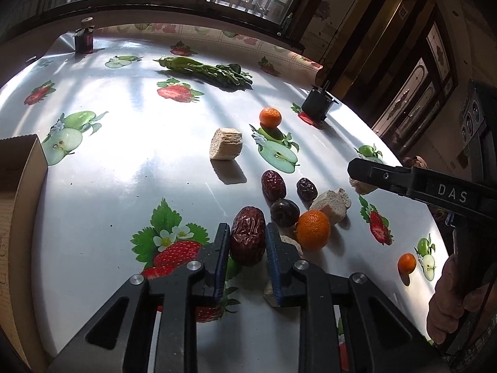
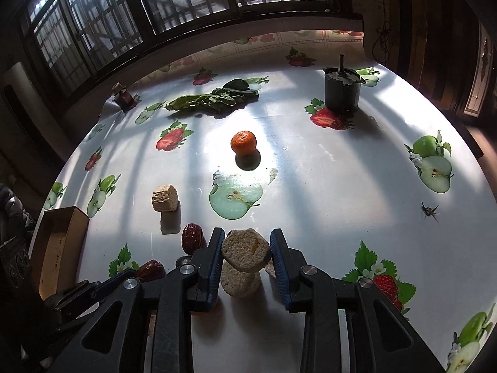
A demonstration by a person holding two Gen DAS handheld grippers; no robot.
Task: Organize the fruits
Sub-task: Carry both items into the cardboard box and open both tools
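Observation:
My left gripper (image 1: 247, 233) is shut on a wrinkled red date (image 1: 247, 235), low over the table. Past it lie three more dates (image 1: 273, 185), a tangerine (image 1: 312, 229), and a beige biscuit chunk (image 1: 330, 206). Another tangerine (image 1: 270, 117) sits farther back and a small one (image 1: 407, 263) at the right. My right gripper (image 2: 247, 242) is shut on a round beige biscuit (image 2: 245, 250), held above another biscuit piece (image 2: 240, 281). A date (image 2: 192, 237) lies to its left, a tangerine (image 2: 243, 143) farther ahead.
A cardboard box (image 1: 21, 186) stands at the left table edge, also in the right wrist view (image 2: 59, 245). A biscuit block (image 1: 225, 144), leafy greens (image 1: 208, 71), a dark jar (image 1: 84, 39) and a black motor-like part (image 2: 341, 88) stand on the fruit-print tablecloth (image 1: 124, 171).

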